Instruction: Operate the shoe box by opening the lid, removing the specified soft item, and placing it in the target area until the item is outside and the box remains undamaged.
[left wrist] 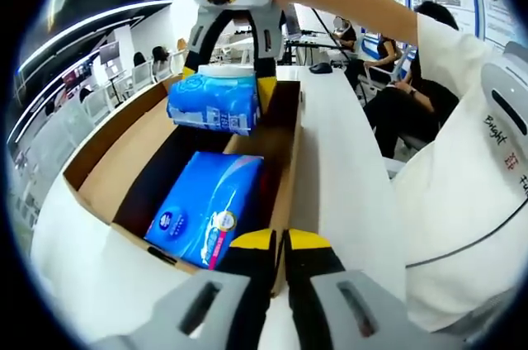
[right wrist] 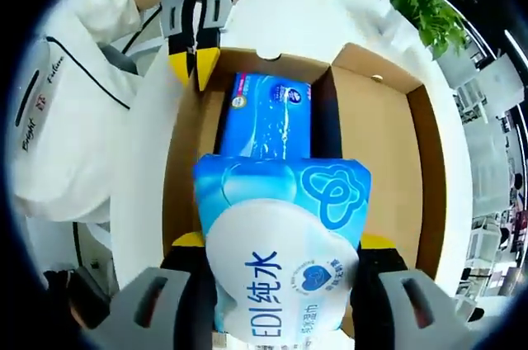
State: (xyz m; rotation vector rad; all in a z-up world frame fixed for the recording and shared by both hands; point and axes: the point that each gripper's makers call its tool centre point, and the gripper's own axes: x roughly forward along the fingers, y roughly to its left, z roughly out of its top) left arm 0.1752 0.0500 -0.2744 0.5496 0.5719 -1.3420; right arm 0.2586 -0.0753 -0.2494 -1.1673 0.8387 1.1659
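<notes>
While the right gripper [right wrist: 280, 271] clamps the wipes pack [right wrist: 280, 243], lift it straight clear of the shoe box [right wrist: 379, 131], the left gripper [left wrist: 280, 243] closed, seemingly steadying its wall.

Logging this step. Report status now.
Right tool shut on wipes pack, held over the open box. Left tool shut on the box wall. Blue pack lies in the box. Nothing in the way.

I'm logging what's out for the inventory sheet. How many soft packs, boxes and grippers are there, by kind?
Blue soft packs: 2, the held pack and the pack in the box
Cardboard shoe box: 1
Grippers: 2, the left gripper and the right gripper
Total: 5
</notes>
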